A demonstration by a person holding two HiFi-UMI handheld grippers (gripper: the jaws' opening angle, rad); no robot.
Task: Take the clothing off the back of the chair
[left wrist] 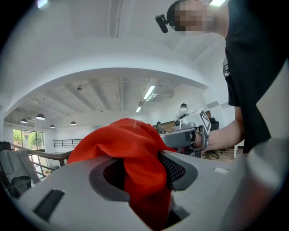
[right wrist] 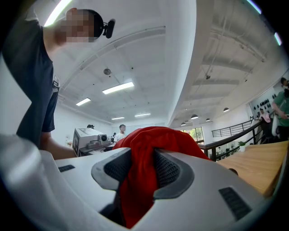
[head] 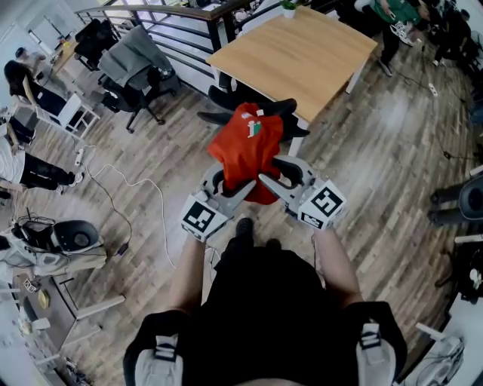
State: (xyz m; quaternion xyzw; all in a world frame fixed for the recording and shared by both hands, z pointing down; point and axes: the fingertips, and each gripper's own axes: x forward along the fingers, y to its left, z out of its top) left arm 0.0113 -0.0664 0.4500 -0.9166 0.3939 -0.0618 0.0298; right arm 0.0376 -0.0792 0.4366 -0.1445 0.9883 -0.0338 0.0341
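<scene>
A red garment with a small white and green print hangs bunched in front of me, above a black chair that it mostly hides. My left gripper is shut on the garment's lower left part. My right gripper is shut on its lower right part, close beside the left. In the left gripper view red cloth fills the gap between the meshed pads, and the right gripper shows beyond. In the right gripper view the cloth is pinched between both pads.
A wooden table stands just behind the chair. At the far left stands an office chair with grey clothing draped on it, beside a railing. A cable snakes over the wooden floor. Seated people and equipment line the left edge.
</scene>
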